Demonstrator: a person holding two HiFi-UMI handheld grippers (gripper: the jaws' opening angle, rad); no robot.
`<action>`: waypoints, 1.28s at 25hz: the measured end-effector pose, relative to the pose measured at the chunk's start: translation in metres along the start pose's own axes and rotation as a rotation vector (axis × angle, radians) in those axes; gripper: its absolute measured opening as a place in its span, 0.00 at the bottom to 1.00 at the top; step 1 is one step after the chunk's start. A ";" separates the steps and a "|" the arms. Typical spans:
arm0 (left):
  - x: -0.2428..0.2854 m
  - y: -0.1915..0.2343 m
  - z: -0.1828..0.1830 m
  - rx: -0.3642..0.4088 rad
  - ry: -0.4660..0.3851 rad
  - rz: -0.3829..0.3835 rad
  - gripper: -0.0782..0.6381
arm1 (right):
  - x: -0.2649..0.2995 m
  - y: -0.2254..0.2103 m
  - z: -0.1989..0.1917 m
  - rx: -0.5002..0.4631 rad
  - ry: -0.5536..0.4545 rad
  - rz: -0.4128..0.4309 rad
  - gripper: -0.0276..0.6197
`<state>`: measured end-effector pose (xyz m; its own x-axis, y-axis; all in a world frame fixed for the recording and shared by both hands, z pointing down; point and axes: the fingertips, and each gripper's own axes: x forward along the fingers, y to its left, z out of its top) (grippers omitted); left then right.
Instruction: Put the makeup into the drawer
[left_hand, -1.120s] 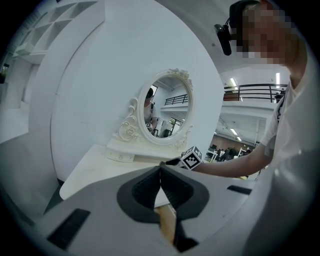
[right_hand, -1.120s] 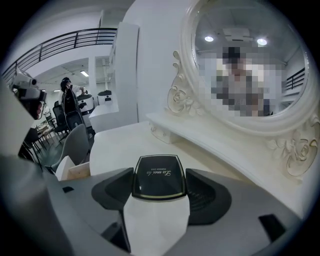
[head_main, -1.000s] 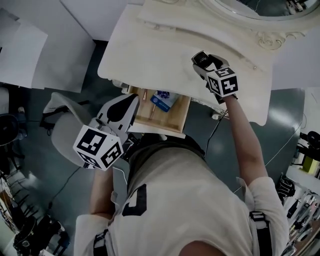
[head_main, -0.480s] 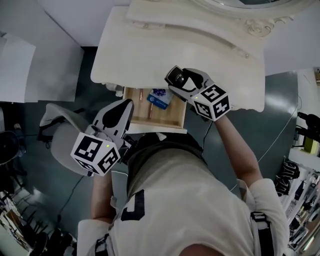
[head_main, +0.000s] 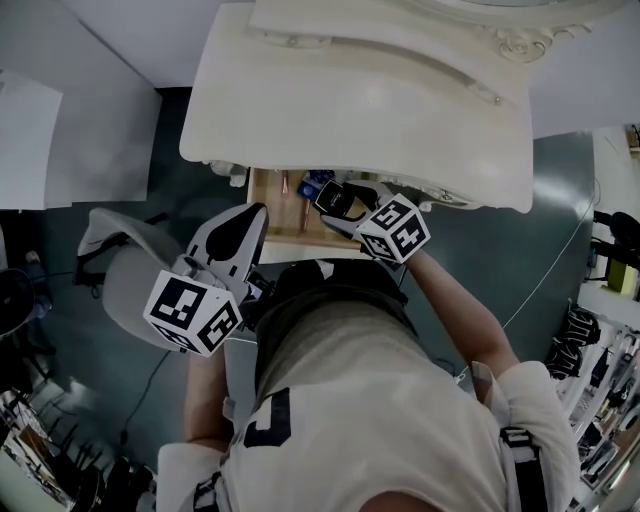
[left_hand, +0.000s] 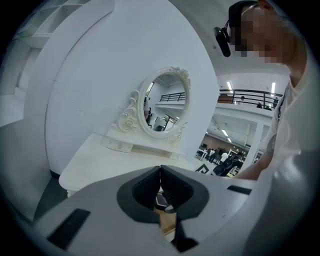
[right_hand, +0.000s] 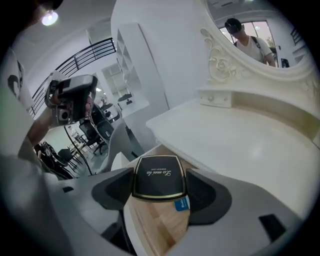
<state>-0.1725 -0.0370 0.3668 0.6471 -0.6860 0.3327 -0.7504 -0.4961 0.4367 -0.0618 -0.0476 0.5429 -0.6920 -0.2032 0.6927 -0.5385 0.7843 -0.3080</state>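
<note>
My right tongs (right_hand: 159, 190), clamped wide on the flat black square makeup compact with a gold rim (right_hand: 159, 175), have swung off the cream table (head_main: 350, 110) to just above the open wooden drawer (head_main: 275, 225), so I judge lowering and releasing comes next, while my left tongs (left_hand: 160, 186) wait closed and empty near the drawer's front.

Script on the lid of a black compact (right_hand: 159, 177) reads roughly "La mei la"; a smaller line beneath is too fine to read; print on a blue label (right_hand: 182, 204) below it is illegible; a dark J-like mark sits on the person's shirt (head_main: 350, 400).
</note>
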 end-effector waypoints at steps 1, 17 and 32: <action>0.000 0.001 -0.001 -0.002 0.004 -0.002 0.19 | 0.007 -0.002 -0.007 0.015 0.012 -0.007 0.52; 0.010 -0.004 -0.019 -0.010 0.096 0.001 0.19 | 0.088 -0.046 -0.071 0.045 0.178 -0.096 0.52; 0.006 -0.006 -0.029 -0.019 0.130 0.045 0.19 | 0.112 -0.073 -0.092 -0.115 0.403 -0.275 0.52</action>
<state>-0.1607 -0.0226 0.3906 0.6260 -0.6315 0.4575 -0.7771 -0.4558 0.4340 -0.0560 -0.0741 0.7032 -0.2790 -0.1863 0.9420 -0.6025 0.7979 -0.0207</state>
